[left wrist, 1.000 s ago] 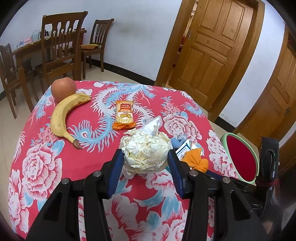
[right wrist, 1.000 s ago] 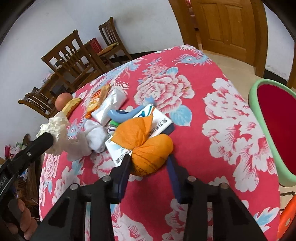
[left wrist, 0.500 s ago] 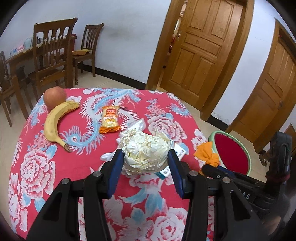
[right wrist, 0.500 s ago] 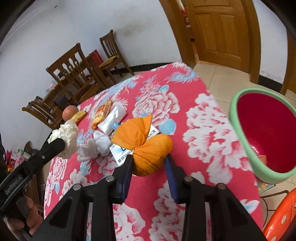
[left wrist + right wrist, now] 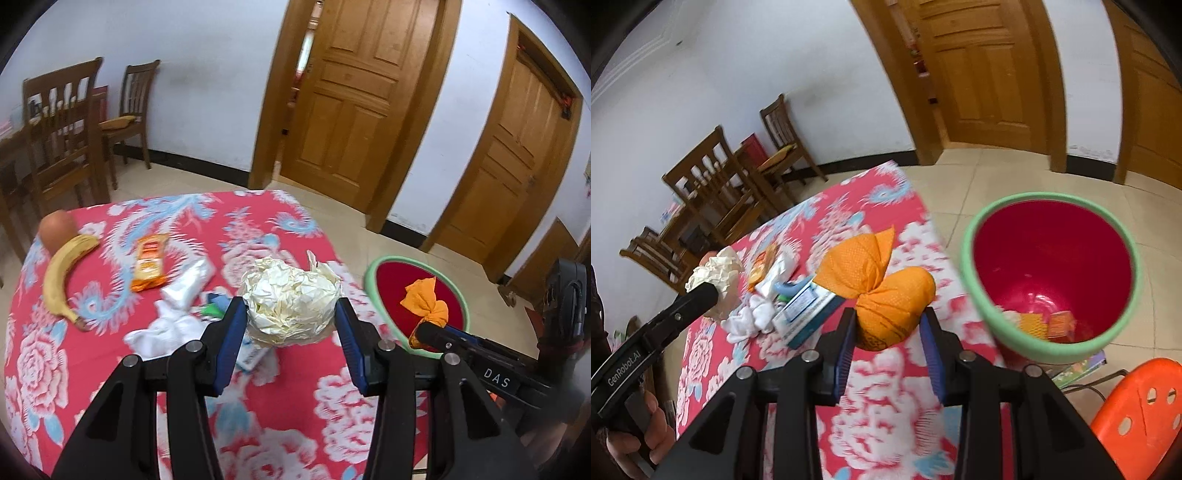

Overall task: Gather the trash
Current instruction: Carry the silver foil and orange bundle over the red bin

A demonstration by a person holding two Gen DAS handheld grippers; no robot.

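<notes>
Left gripper [image 5: 291,334]: fingers clamp a crumpled cream paper ball [image 5: 291,301], held clear above the tabletop [image 5: 295,387]. Right gripper [image 5: 888,341]: fingers pinch a knotted orange bag [image 5: 886,295] near the table edge, beside the red bin [image 5: 1049,273], probably for dropping in.

— What do the tools look like?
— Each hand-held gripper [image 5: 290,332] is black, with blue pads on its fingers [image 5: 231,343] and silver screws at the joints.
— Any markings?
— White lettering: "DAS" on the right hand-held gripper [image 5: 888,334], "GenRobot.AI" on the left.
</notes>
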